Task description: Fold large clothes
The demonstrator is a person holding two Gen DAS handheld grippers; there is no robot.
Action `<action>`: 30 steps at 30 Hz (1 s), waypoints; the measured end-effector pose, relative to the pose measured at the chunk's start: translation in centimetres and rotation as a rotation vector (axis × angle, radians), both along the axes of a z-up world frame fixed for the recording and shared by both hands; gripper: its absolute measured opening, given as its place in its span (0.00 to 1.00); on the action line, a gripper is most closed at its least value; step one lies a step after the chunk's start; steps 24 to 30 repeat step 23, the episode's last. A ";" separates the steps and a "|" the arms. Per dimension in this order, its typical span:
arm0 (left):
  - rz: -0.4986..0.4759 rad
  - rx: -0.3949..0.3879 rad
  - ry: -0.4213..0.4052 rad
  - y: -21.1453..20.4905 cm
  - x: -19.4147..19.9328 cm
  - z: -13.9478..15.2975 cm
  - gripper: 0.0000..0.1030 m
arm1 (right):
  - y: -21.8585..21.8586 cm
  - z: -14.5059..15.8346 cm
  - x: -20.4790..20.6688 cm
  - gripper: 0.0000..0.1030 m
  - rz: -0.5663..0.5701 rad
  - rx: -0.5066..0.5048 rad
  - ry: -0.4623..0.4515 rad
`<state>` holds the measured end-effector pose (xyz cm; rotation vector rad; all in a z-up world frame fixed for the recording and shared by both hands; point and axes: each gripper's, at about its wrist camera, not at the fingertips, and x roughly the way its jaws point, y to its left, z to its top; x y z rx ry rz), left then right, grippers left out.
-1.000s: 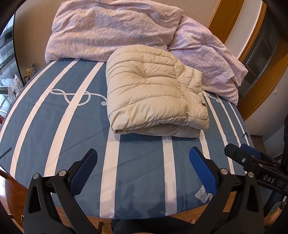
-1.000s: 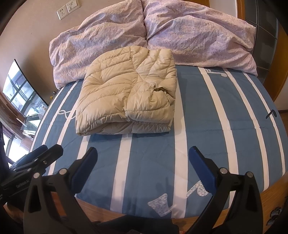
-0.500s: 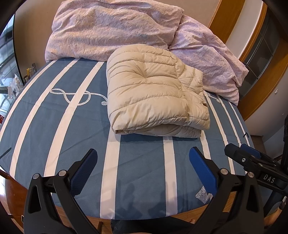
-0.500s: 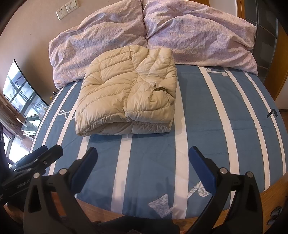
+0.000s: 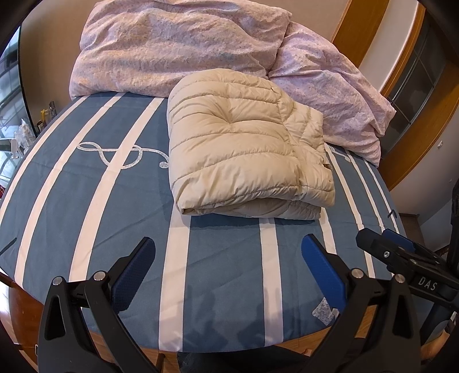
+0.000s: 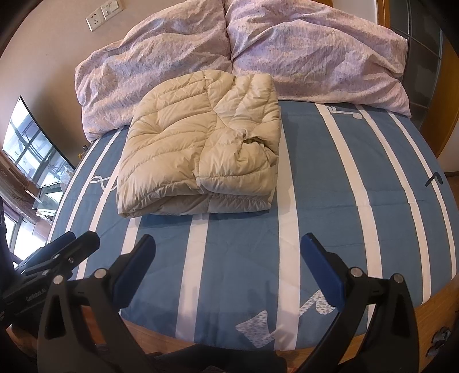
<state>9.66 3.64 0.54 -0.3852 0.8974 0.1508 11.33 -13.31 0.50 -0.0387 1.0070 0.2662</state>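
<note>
Both tools (image 5: 228,258) (image 6: 228,255) unmoved, jacket (image 5: 243,155) unchanged

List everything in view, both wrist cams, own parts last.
puffer jacket: 1, beige, folded, middle of the bed
bed cover: 1, blue with white stripes and music-note print, under the jacket
duvet: 1 heap, its two bulges possibly separate pieces, pale pink-lilac, bunched at the head of the bed behind the jacket
wall sockets: 2, white, wall above the duvet
left tongs: 1, black with blue pads, open, empty, over the foot of the bed
right tongs: 1, black with blue pads, open, empty, beside the left tongs
</note>
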 end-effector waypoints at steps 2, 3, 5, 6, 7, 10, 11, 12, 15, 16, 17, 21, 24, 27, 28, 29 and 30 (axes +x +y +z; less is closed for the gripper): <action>0.001 0.000 0.000 0.0 0.0 0.0 0.99 | 0.0 0.0 0.0 0.98 0.000 0.000 0.000; 0.000 0.000 0.000 0.0 0.0 0.0 0.99 | 0.0 0.0 0.0 0.98 0.001 0.000 0.000; 0.000 0.001 -0.001 0.0 0.0 0.0 0.99 | 0.0 0.0 0.0 0.98 0.001 0.000 0.000; 0.000 0.002 0.000 0.0 0.0 0.0 0.99 | -0.1 0.0 0.0 0.98 0.002 0.000 0.000; 0.000 0.003 0.000 -0.1 0.0 -0.1 0.99 | 0.0 0.0 0.0 0.98 0.002 0.000 0.000; 0.001 0.001 0.001 0.0 0.1 0.0 0.99 | 0.0 0.0 0.0 0.98 0.002 0.000 0.000; 0.001 0.002 0.001 -0.1 0.1 0.0 0.99 | 0.0 0.0 0.0 0.98 0.001 0.000 0.000; 0.001 0.003 0.001 -0.1 0.0 0.0 0.99 | 0.0 0.0 0.0 0.98 0.001 0.000 0.000; -0.001 0.002 0.001 -0.1 0.0 0.0 0.99 | -0.1 0.0 0.1 0.98 -0.001 0.000 0.001; -0.001 0.002 0.001 -0.1 0.1 0.1 0.99 | -0.1 -0.1 0.1 0.98 -0.003 0.001 0.002; -0.002 0.003 0.000 -0.1 0.0 0.1 0.99 | -0.1 -0.1 0.2 0.98 -0.004 0.002 0.004; -0.007 0.007 0.001 -0.2 0.3 -0.1 0.99 | -0.1 -0.2 0.3 0.98 -0.010 0.006 0.005; -0.003 0.004 0.001 -0.3 0.3 0.0 0.99 | -0.1 -0.2 0.4 0.98 -0.008 0.006 0.006; -0.003 0.004 0.001 -0.3 0.3 0.0 0.99 | -0.1 -0.2 0.4 0.98 -0.008 0.006 0.006; -0.003 0.004 0.001 -0.3 0.3 0.0 0.99 | -0.1 -0.2 0.4 0.98 -0.008 0.006 0.006; -0.003 0.004 0.001 -0.3 0.3 0.0 0.99 | -0.1 -0.2 0.4 0.98 -0.008 0.006 0.006; -0.003 0.004 0.001 -0.3 0.3 0.0 0.99 | -0.1 -0.2 0.4 0.98 -0.008 0.006 0.006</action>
